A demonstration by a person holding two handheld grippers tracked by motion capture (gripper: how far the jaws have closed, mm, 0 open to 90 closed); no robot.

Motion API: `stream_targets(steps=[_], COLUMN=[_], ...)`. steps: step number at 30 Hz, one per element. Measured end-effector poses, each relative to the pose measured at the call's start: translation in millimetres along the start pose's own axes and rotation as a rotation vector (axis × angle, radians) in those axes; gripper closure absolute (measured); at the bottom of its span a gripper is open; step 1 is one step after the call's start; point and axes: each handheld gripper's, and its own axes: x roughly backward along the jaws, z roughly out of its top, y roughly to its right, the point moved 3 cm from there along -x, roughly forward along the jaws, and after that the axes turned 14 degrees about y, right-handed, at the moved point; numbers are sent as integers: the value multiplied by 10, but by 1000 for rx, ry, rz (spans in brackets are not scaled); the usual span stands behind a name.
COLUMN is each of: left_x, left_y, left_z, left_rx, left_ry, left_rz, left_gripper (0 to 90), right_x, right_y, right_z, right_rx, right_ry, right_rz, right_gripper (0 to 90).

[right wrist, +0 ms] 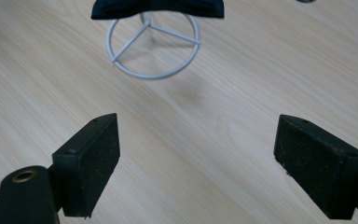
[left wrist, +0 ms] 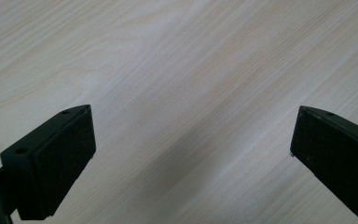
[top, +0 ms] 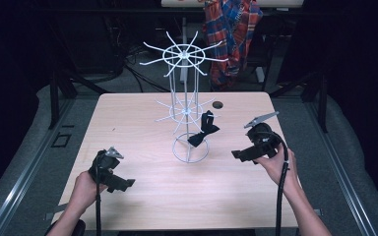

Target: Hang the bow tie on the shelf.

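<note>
A white wire rack (top: pixel 185 105) with two tiers of spokes stands on the light wooden table (top: pixel 128 128), resting on a ring base (right wrist: pixel 153 46). A black bow tie (top: pixel 203 129) hangs from a lower spoke on the rack's right side; its lower edge (right wrist: pixel 158 8) shows at the top of the right gripper view. My right gripper (top: pixel 237 154) is open to the right of the rack's base, pointing toward it. My left gripper (top: pixel 126 183) is open near the table's front left, over bare wood (left wrist: pixel 186 93), with nothing between its pads (left wrist: pixel 63 163).
A small dark hole (top: pixel 218 104) sits in the table behind the rack. A plaid shirt (top: pixel 232 34) hangs beyond the far edge. Dark cables and frame legs lie behind the table.
</note>
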Motion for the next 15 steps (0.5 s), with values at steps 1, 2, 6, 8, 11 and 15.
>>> stream_targets(steps=[1, 2, 6, 8, 11, 15], left_x=[0, -1, -2, -4, -9, -11], left_y=[-1, -1, 1, 0, 4, 6], left_z=[0, -1, -1, -2, -1, 0], left_rx=[0, 0, 0, 0, -1, -4], left_ry=[-1, 0, 0, -1, -1, -4], left_rz=[1, 0, 0, 0, 5, 7], left_gripper=[0, 0, 0, 0, 0, 0], right_x=[4, 5, 13, 8, -10, -59], right_y=[9, 16, 14, -2, -2, 21], right_z=[-29, -59, -190, -258, -353, -479], right_rx=[-1, -7, -11, -5, -13, -15], right_ry=[-7, -13, -45, -66, -86, -116], right_rz=[-2, -7, -4, -8, -1, -5], right_gripper=[127, 118, 84, 72, 53, 38])
